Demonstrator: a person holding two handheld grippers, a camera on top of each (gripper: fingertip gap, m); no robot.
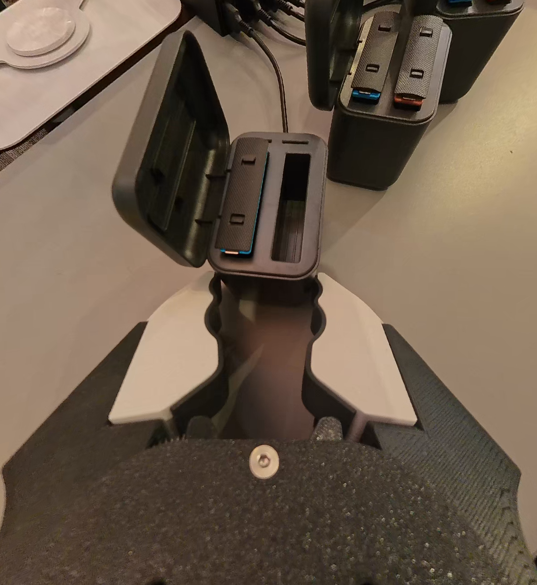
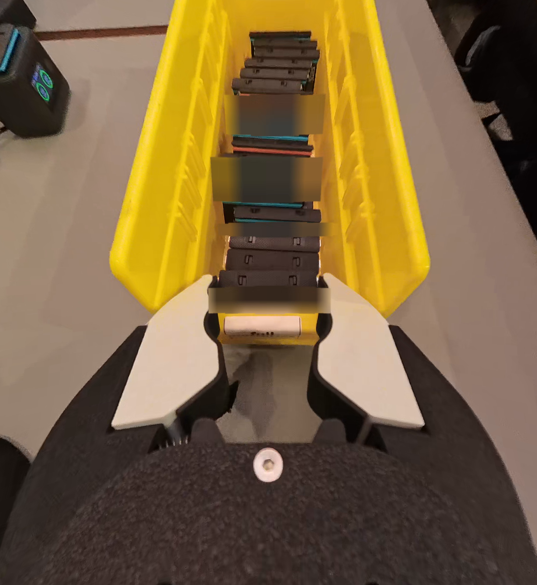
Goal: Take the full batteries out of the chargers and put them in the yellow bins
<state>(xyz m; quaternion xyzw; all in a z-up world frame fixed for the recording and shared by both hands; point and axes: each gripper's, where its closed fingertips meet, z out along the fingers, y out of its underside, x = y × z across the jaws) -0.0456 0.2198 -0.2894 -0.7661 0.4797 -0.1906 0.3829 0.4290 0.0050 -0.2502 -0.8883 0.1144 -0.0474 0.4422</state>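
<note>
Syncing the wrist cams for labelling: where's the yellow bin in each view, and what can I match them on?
Left wrist view: not in it.
Right wrist view: the yellow bin fills the centre, running from the jaws to the top edge, with batteries lined up inside.
Shared landmark: a dark charger holding one blue-edged and one red-edged battery, upper right in the left view and upper left in the right view; probably the same unit.

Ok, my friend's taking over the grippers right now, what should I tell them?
Left gripper: shut on the near charger, lid open, one battery inside, other slot empty.
Right gripper: holds a held battery over the yellow bin, near end.
Done: many batteries lie in the bin.
Left: drop this one, pull the last, then empty the far charger.
</note>
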